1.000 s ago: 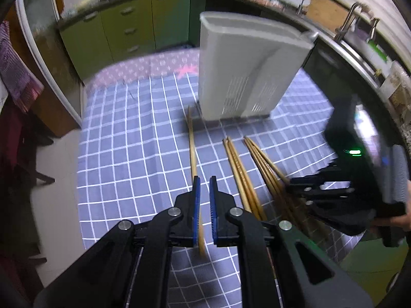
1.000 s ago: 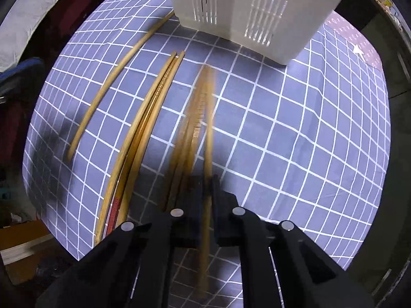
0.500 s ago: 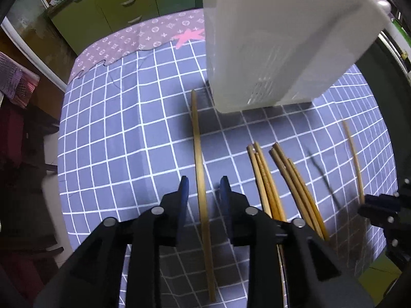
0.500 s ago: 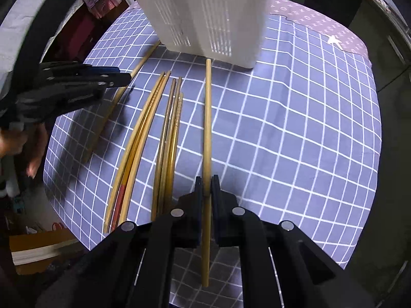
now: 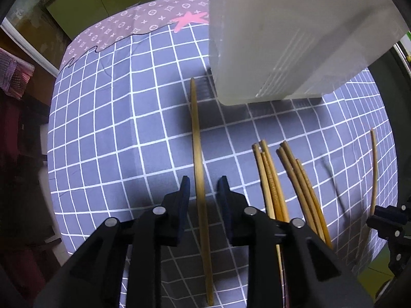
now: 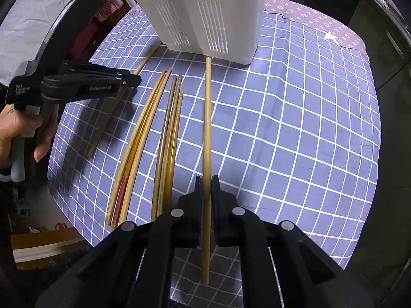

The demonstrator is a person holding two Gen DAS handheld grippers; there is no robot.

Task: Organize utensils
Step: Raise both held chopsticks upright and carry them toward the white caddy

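Near the middle of the tabletop [image 5: 108,118], under its checked cloth, I am watching my left hand-held gripper [image 5: 203,188] hanging over a single chopstick [image 5: 199,169] that is lying flat, its long axis running away from me toward the foot of the white utensil holder [image 5: 282,38]. That stick is sitting between the two pads, parallel to them and apart from both; the jaws are closing on it but are not yet pinching. I am judging that the coming squeeze turns on exactly this: the stick lying centred in the gap and aligned with the fingers, so the pads should meet its sides rather than ride over it. My right hand-held gripper [image 6: 204,190] is already pressed together on another chopstick [image 6: 207,128], which is pointing forward so that its far tip is reaching just short of the holder's base. Two loose bundles of chopsticks [image 6: 154,138] are lying between the two hands, nearer the front edge, fanned slightly and also pointing at the holder. From the left wrist view I am seeing the gap around the lone stick clearly, which the right one is hiding behind the left tool's body; the right wrist view, in turn, is showing the person's hand [image 6: 18,131] gripping the left handle and the slotted wall of the holder.
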